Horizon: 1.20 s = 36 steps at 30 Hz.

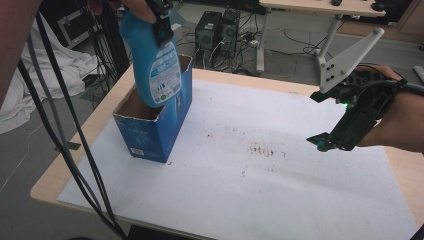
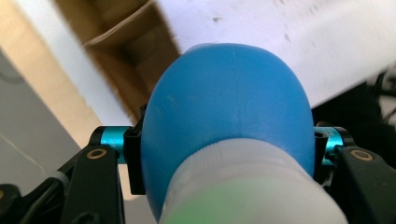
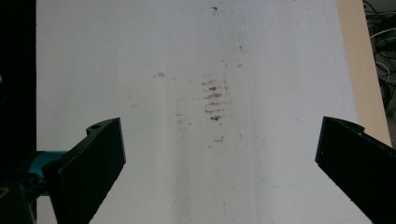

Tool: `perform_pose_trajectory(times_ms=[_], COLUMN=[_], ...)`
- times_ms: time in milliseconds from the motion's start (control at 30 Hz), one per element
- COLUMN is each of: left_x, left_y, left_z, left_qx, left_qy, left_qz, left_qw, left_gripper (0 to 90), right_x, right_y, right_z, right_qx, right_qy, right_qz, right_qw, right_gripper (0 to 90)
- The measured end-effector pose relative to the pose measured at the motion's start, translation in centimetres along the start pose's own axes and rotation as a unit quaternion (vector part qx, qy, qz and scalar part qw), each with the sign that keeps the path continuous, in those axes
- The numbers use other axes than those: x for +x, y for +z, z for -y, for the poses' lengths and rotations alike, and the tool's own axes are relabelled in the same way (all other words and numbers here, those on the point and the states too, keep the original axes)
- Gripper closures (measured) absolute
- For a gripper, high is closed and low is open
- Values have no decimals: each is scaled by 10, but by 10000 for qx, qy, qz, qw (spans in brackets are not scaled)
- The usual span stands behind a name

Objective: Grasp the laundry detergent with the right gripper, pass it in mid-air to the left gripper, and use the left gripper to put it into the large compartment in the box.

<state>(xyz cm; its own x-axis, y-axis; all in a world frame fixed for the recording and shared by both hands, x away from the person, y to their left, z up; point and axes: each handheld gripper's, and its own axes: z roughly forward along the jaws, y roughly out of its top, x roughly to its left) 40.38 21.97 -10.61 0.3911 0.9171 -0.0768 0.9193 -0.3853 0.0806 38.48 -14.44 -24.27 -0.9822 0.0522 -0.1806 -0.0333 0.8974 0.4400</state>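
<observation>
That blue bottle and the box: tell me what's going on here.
A person works at a table with a gripper in each hand. The left gripper is shut on a blue bottle, gripping it near the top, with the bottle's lower end inside the open blue cardboard box. The box stands on the white sheet covering the table. The right gripper hangs open above the stained sheet, holding nothing.

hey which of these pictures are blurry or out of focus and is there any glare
In the left gripper view the blue bottle sits so close that its white cap end is a soft blur, and the cardboard box edges smear. The right gripper view is sharper: the brown stains on the white sheet read clearly. The high view is slightly soft, evenly lit, with no strong glare.
</observation>
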Motion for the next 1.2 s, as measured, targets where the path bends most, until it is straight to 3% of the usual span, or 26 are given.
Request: perform_pose_trajectory(times_ms=[33, 67, 100, 233, 433, 633, 667, 700, 800, 833, 867, 900, 1000, 1033, 1067, 1133, 1200], left_x=[3, 3, 10, 21, 34, 45, 46, 46, 47, 47, 47, 48, 49, 49, 49, 51, 51], left_y=[0, 0, 0, 4, 21, 51, 61, 61, 82, 82, 87, 98, 115, 120, 120, 136, 141], left_z=[0, 0, 1, 0, -2, -6, -7, -7, -9, -9, -9, -9, -10, -10, -10, -9, -9], left_qx=[-21, -21, -42, -52, 45, 211, 312, 312, 421, 421, 429, 491, 564, 596, 596, 638, 603], left_qy=[-159, -159, -410, -628, -662, -421, -163, -163, 208, 208, 343, 587, 988, 1112, 1112, 1526, 1612], left_qz=[-32, -32, -95, -170, -189, -87, -83, -83, -85, -85, -88, -92, -78, -66, -66, -37, -9], left_qw=[9999, 9999, 9991, 9979, 9976, 9989, 9993, 9993, 9989, 9989, 9985, 9970, 9935, 9920, 9920, 9862, 9851], left_gripper=[387, 387, 387, 386, 386, 386, 387, 386, 386, 386, 386, 387, 386, 386, 386, 386, 386], right_x=[0, 0, 0, -1, 0, 0, -1, -1, -1, -1, 0, 0, 0, 0, 0, 1, 1], right_y=[0, 0, 0, 1, 3, 5, 6, 6, 6, 6, 6, 6, 7, 7, 7, 8, 8], right_z=[0, 0, 0, 1, 2, 4, 4, 4, 4, 4, 4, 3, 3, 3, 3, 3, 3], right_qx=[-1, 0, 3, 35, 32, 61, 66, 66, 83, 83, 81, 95, 107, 121, 133, 145, 175], right_qy=[2, -6, -7, 33, 37, 93, 97, 97, 123, 123, 106, 109, 119, 123, 128, 143, 156], right_qz=[-10, -9, -5, -1, 7, 26, 25, 25, 31, 31, 43, 46, 42, 44, 42, 39, 38], right_qw=[10000, 10000, 10000, 10000, 10000, 9999, 9999, 9999, 9999, 9999, 9999, 9999, 9999, 9998, 9998, 9998, 9997], right_gripper=[9, 9, 9, 9, 9, 9, 9, 9, 9, 9, 9, 9, 9, 9, 9, 9, 9])
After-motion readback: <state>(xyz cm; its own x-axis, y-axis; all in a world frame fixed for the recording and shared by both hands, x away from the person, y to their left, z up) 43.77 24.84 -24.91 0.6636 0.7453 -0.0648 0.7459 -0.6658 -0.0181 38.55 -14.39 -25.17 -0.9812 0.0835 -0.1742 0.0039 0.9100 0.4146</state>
